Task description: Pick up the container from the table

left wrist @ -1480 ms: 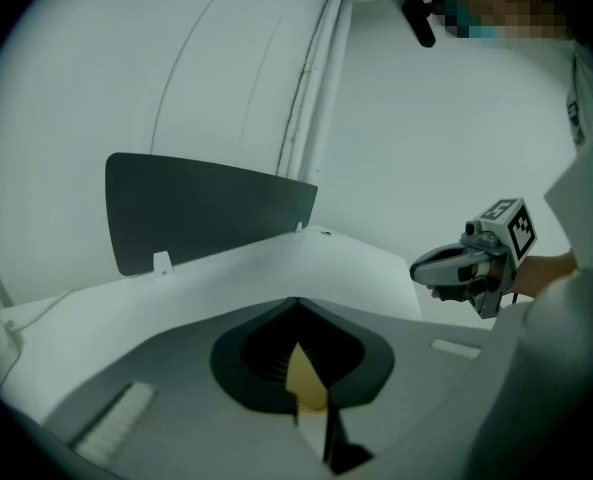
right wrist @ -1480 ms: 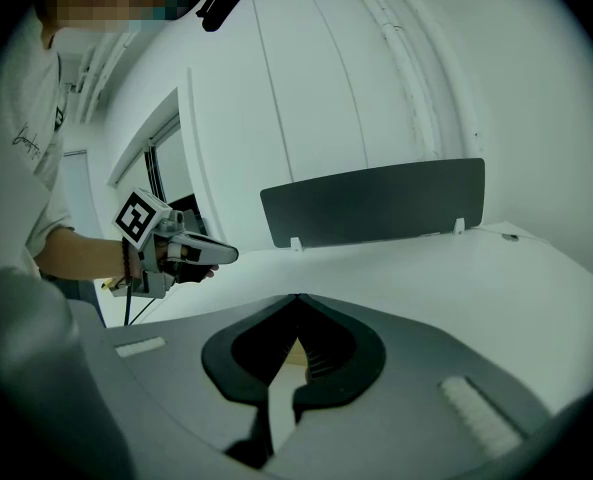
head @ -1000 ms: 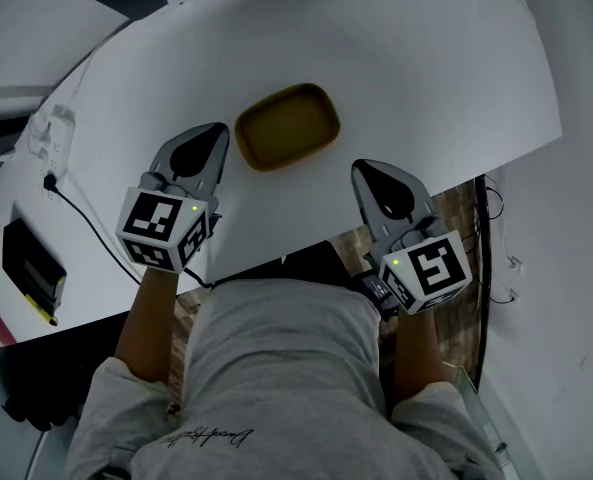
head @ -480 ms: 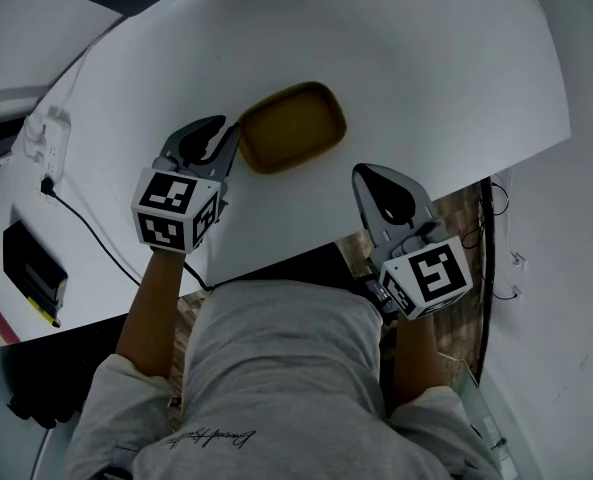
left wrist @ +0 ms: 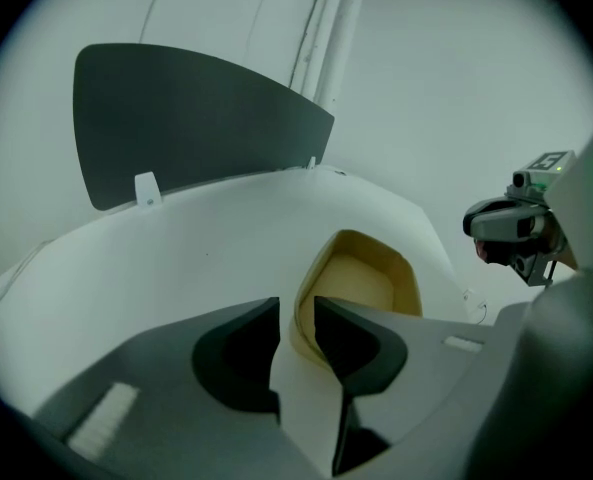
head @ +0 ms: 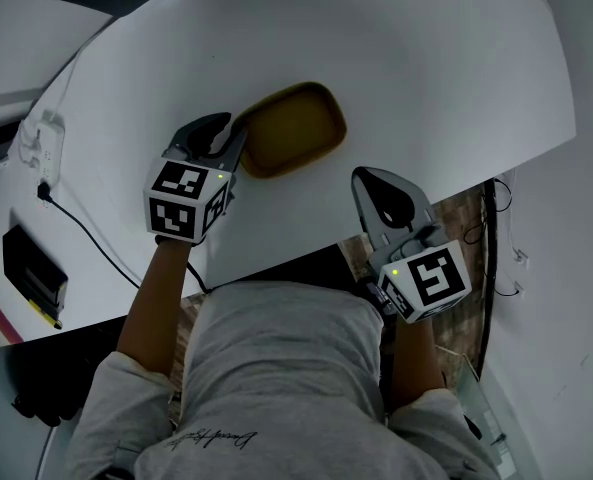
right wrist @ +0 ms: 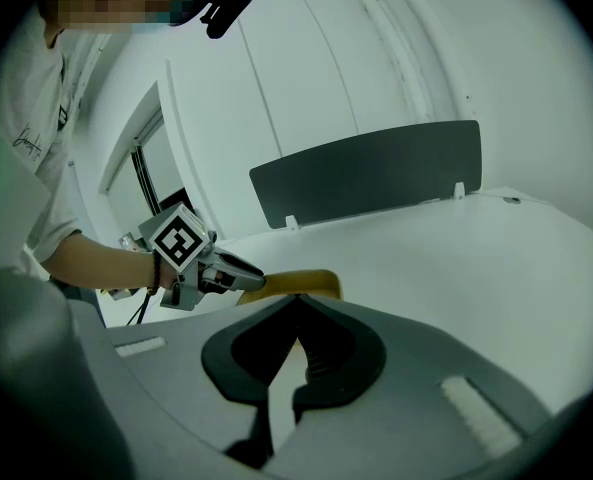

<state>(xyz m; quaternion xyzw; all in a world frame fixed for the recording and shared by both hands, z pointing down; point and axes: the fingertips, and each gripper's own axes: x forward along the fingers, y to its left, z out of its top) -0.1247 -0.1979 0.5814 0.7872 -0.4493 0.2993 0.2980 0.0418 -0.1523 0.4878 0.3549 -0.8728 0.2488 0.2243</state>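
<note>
One container (head: 294,128) on the bench (head: 426,68), folks: a shallow mustard-yellow oval dish, sitting flat on the white top and empty inside. Two tools in play, each carrying one marker cube, so two cubes in all.

The left tool (head: 224,133) is right at the container's left end, tilted down toward it. In the left gripper view its two jaws are opening, with a clear gap between them. The container's near rim stands in that gap: one jaw sits outside the wall, the other reaches over the inside. The pads are not pressing on the rim, so there is no grip, and the container rests on the bench.

The right tool (head: 384,183) hangs on the container's right and nearer the person, well apart from it, over the bench's near edge. In the right gripper view its two jaws meet at the tips, closed, with nothing between them. The container's yellow rim peeks just above those tips, and the left tool shows at the container's left end.

Beyond the container, one dark panel (left wrist: 186,123) stands at the bench's far edge. Far to the container's left, one black cable (head: 86,223) trails across a second white surface.
</note>
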